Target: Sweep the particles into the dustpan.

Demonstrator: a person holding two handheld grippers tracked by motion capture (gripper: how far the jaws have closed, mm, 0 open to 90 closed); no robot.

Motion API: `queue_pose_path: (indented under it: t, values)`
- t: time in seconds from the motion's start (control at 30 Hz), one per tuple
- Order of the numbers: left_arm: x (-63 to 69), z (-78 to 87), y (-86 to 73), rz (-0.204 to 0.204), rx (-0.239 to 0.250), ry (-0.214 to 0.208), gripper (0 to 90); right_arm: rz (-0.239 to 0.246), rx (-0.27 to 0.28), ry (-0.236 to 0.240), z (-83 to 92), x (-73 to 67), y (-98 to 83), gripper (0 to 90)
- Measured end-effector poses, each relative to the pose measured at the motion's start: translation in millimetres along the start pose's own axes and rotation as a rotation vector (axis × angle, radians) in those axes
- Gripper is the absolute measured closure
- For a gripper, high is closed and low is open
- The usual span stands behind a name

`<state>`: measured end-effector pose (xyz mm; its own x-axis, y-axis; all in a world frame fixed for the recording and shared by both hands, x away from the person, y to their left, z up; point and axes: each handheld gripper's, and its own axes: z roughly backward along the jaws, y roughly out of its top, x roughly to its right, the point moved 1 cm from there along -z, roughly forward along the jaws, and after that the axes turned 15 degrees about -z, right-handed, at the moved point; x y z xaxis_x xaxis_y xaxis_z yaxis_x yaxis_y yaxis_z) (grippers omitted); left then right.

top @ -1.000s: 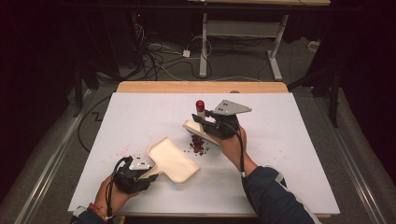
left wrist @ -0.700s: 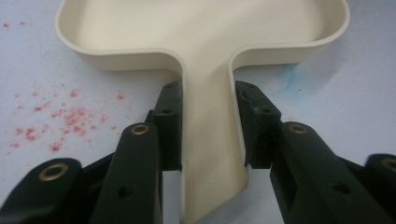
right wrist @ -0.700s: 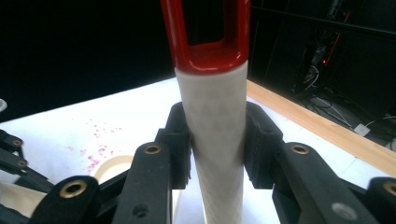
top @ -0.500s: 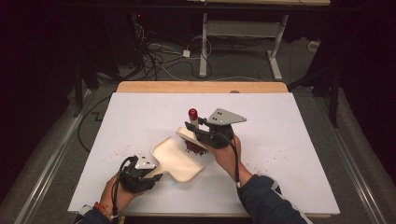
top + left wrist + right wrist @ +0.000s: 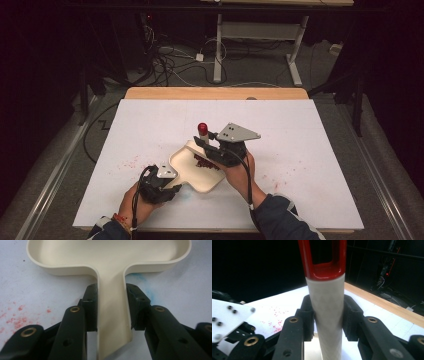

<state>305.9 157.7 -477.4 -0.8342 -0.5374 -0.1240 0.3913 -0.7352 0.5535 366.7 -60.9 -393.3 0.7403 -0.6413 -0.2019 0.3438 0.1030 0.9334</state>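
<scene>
Fingers [image 5: 91,307] of left gripper [image 5: 159,184] clenched on the handle of the cream dustpan [image 5: 196,172]; left gripper view shows a pad pressed on each side of the flat handle. Fingers [image 5: 308,315] of right gripper [image 5: 227,150] clenched around the white shaft of a red-capped brush [image 5: 203,131], held roughly upright, red loop end on top.

Largest first: white table [image 5: 325,150], wood strip along far edge. Dustpan near the front, slightly left of centre, flat on the surface, mouth facing away toward the right gripper. Dark red debris [image 5: 202,161] now inside the pan near its far lip, just under the brush. Loose red specks [image 5: 129,162] scattered left of the pan.

Change against a second ago: pan slid right and forward, brush drawn back toward it, pile moved from bare table into the pan. Reads as a sweep mostly landed. Likely remaining: stray specks left of the pan, maybe faint residue right of it. Brush head hidden behind the right gripper, so contact with table not confirmable.
</scene>
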Motion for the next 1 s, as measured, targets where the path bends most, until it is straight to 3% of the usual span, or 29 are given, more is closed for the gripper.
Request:
queue_pose_path:
  t: [0.2,0.53,0.77,1.0]
  values:
    - [-1.1,-10.3,6.9,0.006,-0.016,0.0,63.4,0.04,-0.003,-0.01,4.5,-11.8,-0.7,68.3]
    - [-1.8,-16.1,11.5,0.001,-0.021,0.005,63.3,0.044,-0.003,0.016,10.1,-17.3,1.0,69.6]
    - [-2.3,-16.8,10.3,-0.007,-0.016,0.0,63.3,0.033,0.028,0.01,19.9,-8.3,6.3,69.6]
    - [-3.6,-15.5,8.1,-0.016,-0.013,0.001,63.3,0.057,0.095,-0.025,47.1,5.4,20.9,69.6]
